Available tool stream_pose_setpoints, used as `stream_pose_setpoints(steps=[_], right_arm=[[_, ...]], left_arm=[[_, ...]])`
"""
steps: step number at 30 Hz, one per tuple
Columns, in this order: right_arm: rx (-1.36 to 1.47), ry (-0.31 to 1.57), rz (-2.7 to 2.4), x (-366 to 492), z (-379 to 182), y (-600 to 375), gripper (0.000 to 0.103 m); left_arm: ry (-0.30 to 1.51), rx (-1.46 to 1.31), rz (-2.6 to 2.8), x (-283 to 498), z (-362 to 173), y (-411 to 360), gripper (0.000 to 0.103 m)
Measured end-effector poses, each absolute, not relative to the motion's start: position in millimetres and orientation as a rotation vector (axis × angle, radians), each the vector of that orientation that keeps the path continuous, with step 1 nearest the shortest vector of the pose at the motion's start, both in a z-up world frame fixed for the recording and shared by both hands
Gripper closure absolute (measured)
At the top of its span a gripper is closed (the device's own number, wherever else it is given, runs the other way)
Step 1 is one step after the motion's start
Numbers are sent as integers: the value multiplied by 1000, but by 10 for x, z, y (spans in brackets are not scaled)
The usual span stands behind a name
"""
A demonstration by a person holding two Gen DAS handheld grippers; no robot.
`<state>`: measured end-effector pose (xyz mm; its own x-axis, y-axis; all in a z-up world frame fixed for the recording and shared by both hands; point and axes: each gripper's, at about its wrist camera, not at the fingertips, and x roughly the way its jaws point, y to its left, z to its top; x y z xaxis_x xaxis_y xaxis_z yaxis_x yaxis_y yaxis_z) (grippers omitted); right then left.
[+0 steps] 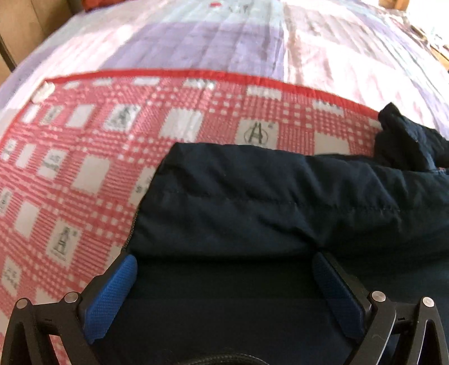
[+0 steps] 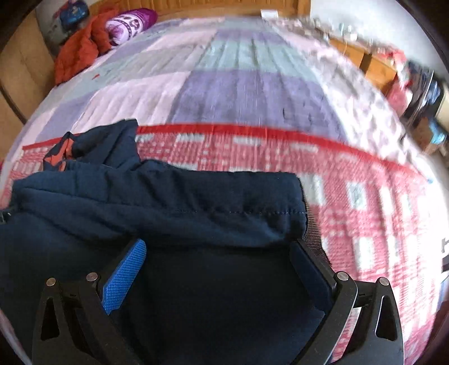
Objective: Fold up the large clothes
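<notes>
Tongs first: the left tongs (image 1: 224, 258) stand spread wide, the 2 blue pads (image 1: 112, 297) well apart, with dark navy jacket (image 1: 252, 196) cloth lying between and under them; nothing is pinched. The right tongs (image 2: 221, 247) are likewise released, 1 blue pad at 8 o'clock in that view and 1 dark finger at 4 o'clock, the jacket's padded edge just ahead of both tips.

The jacket lies on a red-and-white checked mat (image 1: 70, 168), its stitched fold running across the middle of each view. In the left view the mat shows from 7 to 11 o'clock of the jacket; in the right view it shows from 1 to 4 o'clock. An orange lining patch (image 2: 57, 157) peeks out at 10 o'clock in the right view.

Beyond the mat's red border spreads a bed (image 2: 224, 89) with a lilac patchwork cover. At its far corner, 11 o'clock, sit an orange garment (image 2: 81, 53) and a purple bundle (image 2: 129, 24).
</notes>
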<state>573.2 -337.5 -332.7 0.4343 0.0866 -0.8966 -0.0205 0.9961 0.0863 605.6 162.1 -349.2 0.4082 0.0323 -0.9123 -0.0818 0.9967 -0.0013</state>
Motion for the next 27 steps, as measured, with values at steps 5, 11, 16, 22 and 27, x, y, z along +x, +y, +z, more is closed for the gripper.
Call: stream_pose_setpoints(steps=[5, 11, 16, 22, 27], right_arm=[[58, 1224, 48, 5919, -3444, -3320, 0], [157, 1070, 79, 5436, -2935, -3499, 1], [-12, 978, 140, 4968, -2766, -3084, 1], [-60, 1022, 3, 5566, -2961, -2992, 3], [288, 1190, 19, 5812, -3345, -3666, 6]], left_arm=[[1249, -66, 81, 6195, -3539, 1612, 0], [1156, -21, 25, 5762, -3074, 1608, 0], [1013, 98, -104, 5215, -2860, 1212, 0], [1092, 60, -6, 5734, -3150, 1203, 0], [1200, -162, 69, 5963, -3398, 1777, 0]])
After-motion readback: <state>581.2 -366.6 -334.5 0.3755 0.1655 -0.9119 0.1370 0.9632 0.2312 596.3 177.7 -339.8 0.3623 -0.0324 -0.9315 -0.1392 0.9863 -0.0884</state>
